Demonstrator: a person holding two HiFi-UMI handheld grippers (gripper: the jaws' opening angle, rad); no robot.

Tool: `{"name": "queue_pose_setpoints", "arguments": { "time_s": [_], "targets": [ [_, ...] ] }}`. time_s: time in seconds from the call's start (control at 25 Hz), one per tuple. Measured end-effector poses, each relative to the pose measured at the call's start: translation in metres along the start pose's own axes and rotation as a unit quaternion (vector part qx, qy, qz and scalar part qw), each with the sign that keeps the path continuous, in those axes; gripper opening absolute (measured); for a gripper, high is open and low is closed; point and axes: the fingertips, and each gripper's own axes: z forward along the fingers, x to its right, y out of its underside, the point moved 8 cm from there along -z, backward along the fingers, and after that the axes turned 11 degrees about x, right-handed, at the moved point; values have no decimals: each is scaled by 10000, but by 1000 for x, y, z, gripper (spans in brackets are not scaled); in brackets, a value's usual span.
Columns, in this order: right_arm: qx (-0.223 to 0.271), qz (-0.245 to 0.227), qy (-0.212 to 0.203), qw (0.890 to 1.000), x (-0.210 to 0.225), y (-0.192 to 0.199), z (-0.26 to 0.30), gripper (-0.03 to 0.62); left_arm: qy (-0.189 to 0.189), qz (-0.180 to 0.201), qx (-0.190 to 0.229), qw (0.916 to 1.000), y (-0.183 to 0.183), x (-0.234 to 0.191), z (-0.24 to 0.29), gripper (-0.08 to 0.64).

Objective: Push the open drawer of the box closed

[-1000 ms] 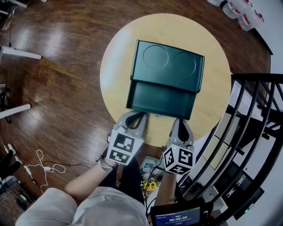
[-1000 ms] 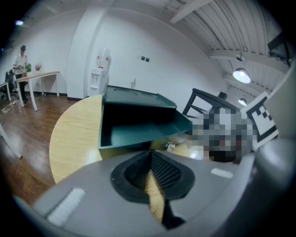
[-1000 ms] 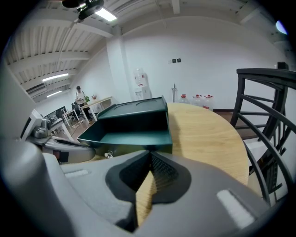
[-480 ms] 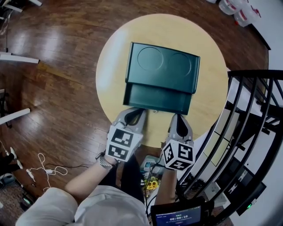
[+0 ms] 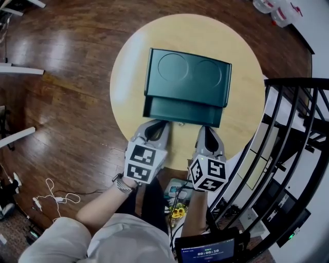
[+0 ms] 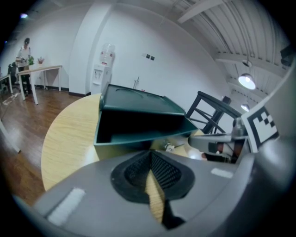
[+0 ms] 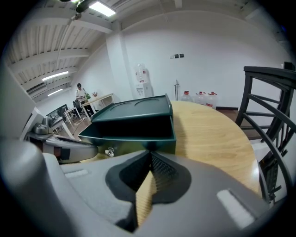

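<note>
A dark green box [image 5: 188, 75] sits on the round wooden table [image 5: 128, 77], its drawer [image 5: 182, 110] sticking out a short way toward me. My left gripper [image 5: 156, 125] is shut, its tips against the left part of the drawer front [image 6: 134, 144]. The right gripper [image 5: 207, 129] is shut too, its tips at the right part of the drawer front [image 7: 134, 144]. In the left gripper view the left gripper [image 6: 150, 154] has its jaws closed on nothing, and the right gripper [image 7: 150, 154] shows the same in its own view. A small metal fitting [image 5: 181, 124] hangs at the middle of the drawer front.
A black metal railing [image 5: 288, 128] runs close along the table's right side. Clear water bottles [image 5: 270, 10] stand at the far right on the wood floor. White cables [image 5: 49, 195] lie on the floor at left. A screen device [image 5: 205, 252] is below my hands.
Both grippers have moved forward with the drawer front, and the drawer has slid further into the box, so less of it shows.
</note>
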Motion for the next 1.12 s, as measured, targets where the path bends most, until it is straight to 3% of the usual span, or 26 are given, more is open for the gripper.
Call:
{"name": "queue_pose_setpoints", "arguments": {
  "time_s": [1.12],
  "targets": [
    [39, 55, -295, 9995, -6, -27, 46, 3, -363, -223, 355, 9985, -30, -21, 24, 8]
  ]
}}
